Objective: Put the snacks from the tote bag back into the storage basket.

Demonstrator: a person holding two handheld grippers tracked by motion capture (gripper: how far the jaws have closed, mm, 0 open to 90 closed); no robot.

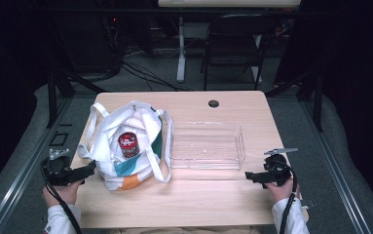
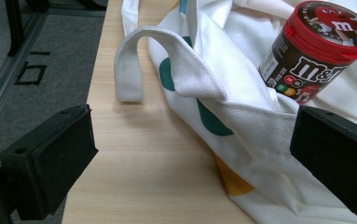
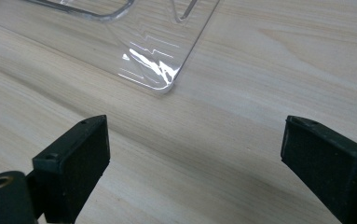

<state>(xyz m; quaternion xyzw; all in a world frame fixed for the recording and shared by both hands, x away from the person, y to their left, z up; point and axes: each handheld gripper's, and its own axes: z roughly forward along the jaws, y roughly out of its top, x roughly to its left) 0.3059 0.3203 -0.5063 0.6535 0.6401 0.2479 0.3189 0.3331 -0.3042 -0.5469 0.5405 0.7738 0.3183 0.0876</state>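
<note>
Two grippers, both with fingers spread wide and holding nothing. We list the left gripper (image 1: 90,170) first: low at the counter (image 1: 208,200) edge, its fingers (image 2: 55,158) bracketing the near corner of the white tote bag (image 1: 125,146), cloth apparently not yet pinched. Inside the bag, a red-lidded candy jar (image 2: 313,51), leaning among the folds. Right gripper (image 1: 250,176): fingers (image 3: 76,161) over bare wood, just short of the clear plastic tray (image 1: 207,146). Risks we judge: closing on loose fabric may drag the bag and tip the jar; the loose strap (image 2: 129,65) may snag; the light tray may skid if nudged.
</note>
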